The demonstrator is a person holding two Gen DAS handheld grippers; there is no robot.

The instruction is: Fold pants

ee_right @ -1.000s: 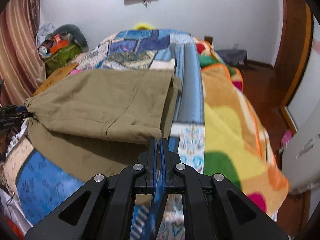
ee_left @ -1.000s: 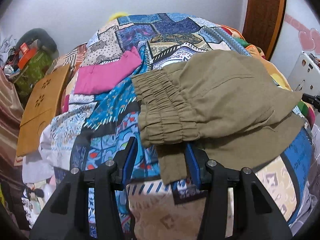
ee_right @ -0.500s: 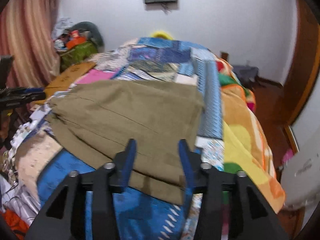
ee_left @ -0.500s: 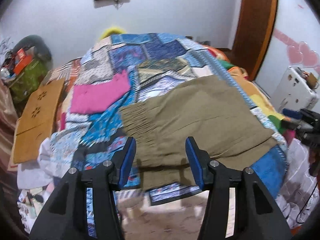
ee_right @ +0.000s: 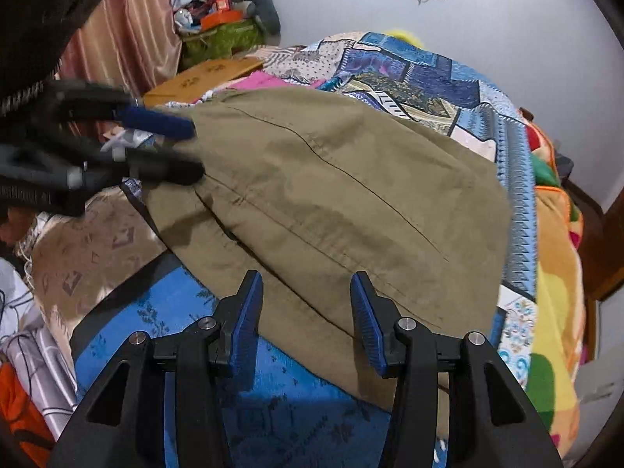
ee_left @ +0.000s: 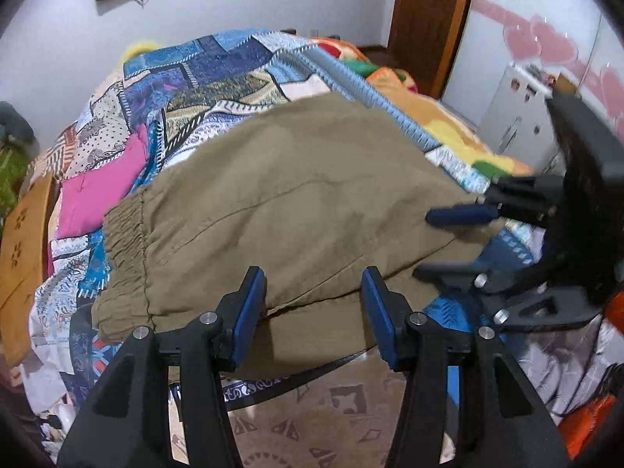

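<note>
Olive-green pants (ee_left: 296,202) lie folded on the patchwork bed, elastic waistband (ee_left: 124,249) at the left; they also show in the right wrist view (ee_right: 343,195). My left gripper (ee_left: 314,300) is open and empty at the pants' near edge. My right gripper (ee_right: 306,304) is open and empty over the pants' near hem. Each gripper shows in the other's view: the right one (ee_left: 448,241) at the pants' right end, the left one (ee_right: 183,148) at the waistband end.
A pink garment (ee_left: 97,199) lies on the patchwork quilt (ee_left: 218,74) left of the pants. A wooden board (ee_left: 23,249) leans at the bed's left. A white appliance (ee_left: 518,113) stands at the right. A bright blanket (ee_right: 553,280) covers the bed's right side.
Both grippers pulled back and swung towards each other. The right gripper, shut a second ago, has opened. The pants lie flat and released.
</note>
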